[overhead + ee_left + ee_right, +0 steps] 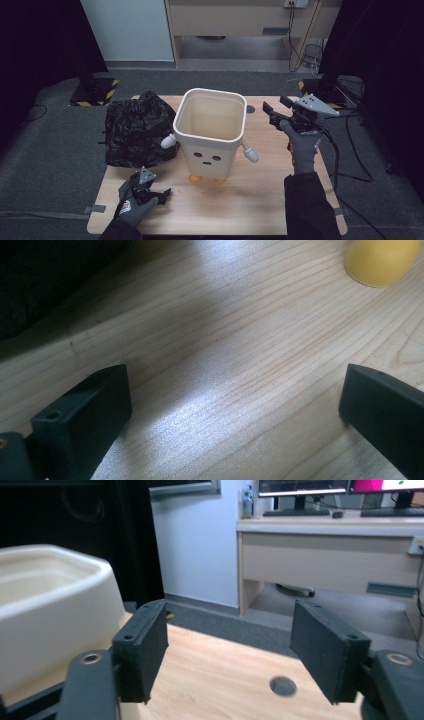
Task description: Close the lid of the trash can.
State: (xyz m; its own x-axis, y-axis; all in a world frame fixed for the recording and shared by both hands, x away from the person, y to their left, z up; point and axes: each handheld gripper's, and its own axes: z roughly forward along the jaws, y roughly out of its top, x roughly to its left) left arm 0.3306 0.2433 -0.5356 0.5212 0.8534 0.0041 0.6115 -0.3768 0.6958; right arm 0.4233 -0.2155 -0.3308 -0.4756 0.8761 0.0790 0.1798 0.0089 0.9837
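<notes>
From the high view, we see the cream plastic square bin with a cartoon face, stubby white arms and orange feet point(212, 135) standing mid-table on the pale wooden table point(260, 195); a crumpled black plastic bag point(135, 131) lies just left of the bin, touching it. Our right gripper point(274, 111) hovers beside the bin's right rim, jaws apart and empty; our left gripper point(162, 196) rests in front of the bin, released. In the left gripper view, one orange foot point(381, 260) sits beyond the spread jaws. In the right gripper view, the bin's rounded rim point(75, 587) lies just left of the jaws. We judge the bin light, stiff and rather smooth; its rim offers the best hold. No writing is legible.
</notes>
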